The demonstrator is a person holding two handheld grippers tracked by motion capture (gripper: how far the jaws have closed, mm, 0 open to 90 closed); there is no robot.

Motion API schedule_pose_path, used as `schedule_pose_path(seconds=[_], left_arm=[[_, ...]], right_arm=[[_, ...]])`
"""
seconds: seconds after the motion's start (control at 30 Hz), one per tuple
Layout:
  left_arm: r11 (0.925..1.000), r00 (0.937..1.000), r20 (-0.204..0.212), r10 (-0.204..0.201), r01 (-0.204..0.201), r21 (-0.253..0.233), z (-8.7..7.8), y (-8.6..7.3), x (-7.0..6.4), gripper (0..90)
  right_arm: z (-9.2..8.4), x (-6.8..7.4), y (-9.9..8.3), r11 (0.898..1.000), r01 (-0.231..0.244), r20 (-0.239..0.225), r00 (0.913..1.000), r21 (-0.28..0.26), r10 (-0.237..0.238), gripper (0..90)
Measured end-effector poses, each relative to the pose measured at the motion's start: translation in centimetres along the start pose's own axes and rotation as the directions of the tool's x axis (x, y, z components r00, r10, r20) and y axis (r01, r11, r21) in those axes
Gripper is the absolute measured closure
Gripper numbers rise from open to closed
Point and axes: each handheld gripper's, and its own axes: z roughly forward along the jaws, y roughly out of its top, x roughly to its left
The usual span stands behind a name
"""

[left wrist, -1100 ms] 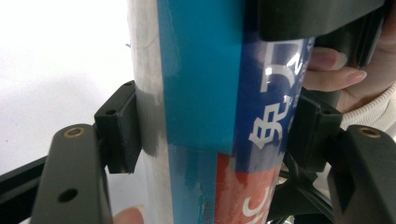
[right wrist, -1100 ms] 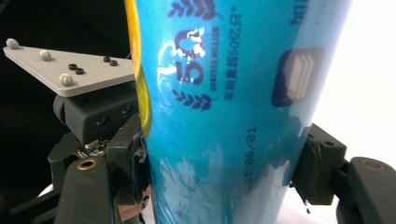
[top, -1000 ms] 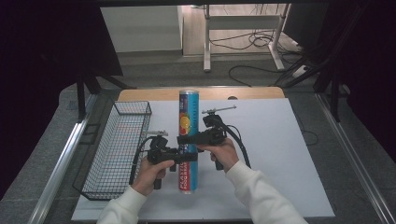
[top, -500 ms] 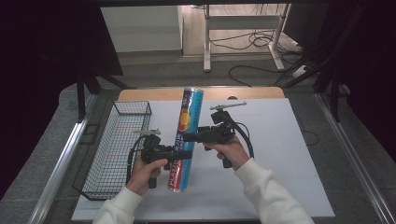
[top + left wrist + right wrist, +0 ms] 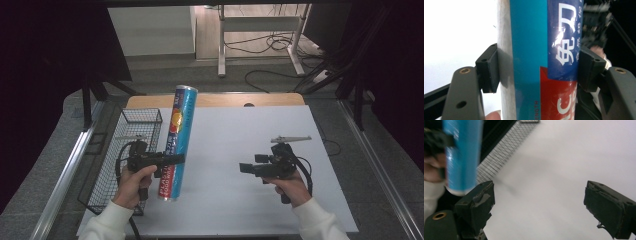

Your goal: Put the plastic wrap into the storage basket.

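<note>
A long blue tube (image 5: pixel 177 135) with red and dark-blue print is held up off the white table (image 5: pixel 240 140), tilted with its top leaning away. My left gripper (image 5: pixel 172 160) is shut on its lower part; in the left gripper view both pads (image 5: pixel 489 67) press the tube (image 5: pixel 536 60) from either side. My right gripper (image 5: pixel 243 168) hangs over the table's right half, open with nothing between its jaws. In the right gripper view the tube (image 5: pixel 461 157) shows at the upper left, beyond the open right gripper (image 5: pixel 539 205).
A black wire basket (image 5: pixel 125 150) stands along the table's left edge, just left of the tube. The wooden table edge (image 5: pixel 215 100) runs along the back. Cables and a desk frame lie on the floor beyond.
The right gripper let go of the tube and drew back to the right, now open. The left gripper swung the tube leftwards toward the basket and raised it more upright.
</note>
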Motion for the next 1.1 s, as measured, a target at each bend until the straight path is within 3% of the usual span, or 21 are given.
schedule_pose_path(seconds=[0.17, 0.3, 0.5, 0.67, 0.97, 1.1], left_arm=[[0.9993, 0.9998, -0.015, -0.015, 0.014, -0.034, -2.2, 0.3, 0.1, 32.1], [0.9983, 0.9984, -0.052, -0.021, 0.018, -0.056, -3.9, 0.5, 0.1, 32.1], [0.9962, 0.9937, -0.107, -0.034, 0.025, -0.084, -6.6, 1.0, 0.5, 32.1], [0.9945, 0.9874, -0.152, -0.046, 0.031, -0.1, -8.6, 1.1, 0.8, 32.1], [0.989, 0.966, -0.24, -0.097, 0.067, -0.132, -12.5, 0.0, 2.2, 32.1], [0.9878, 0.952, -0.282, -0.118, 0.084, -0.131, -13.8, -0.7, 2.9, 32.1]], right_arm=[[-1.3, -2.2, -3.0, 0.999, -0.018, 0.062, 0.998, 0.031, 0.016, 11.0], [-1.8, -3.6, -4.7, 0.998, -0.048, 0.092, 0.9948, 0.047, 0.044, 11.1], [-2.5, -4.6, -5.6, 0.998, -0.046, 0.142, 0.9891, 0.051, 0.038, 11.2], [-2.2, -4.7, -5.9, 0.997, -0.042, 0.155, 0.9874, 0.067, 0.031, 11.3], [-2.1, -5.0, -6.0, 0.996, -0.046, 0.16, 0.9864, 0.071, 0.034, 11.3], [-1.9, -5.1, -6.1, 0.996, -0.049, 0.162, 0.9862, 0.079, 0.036, 11.3]])
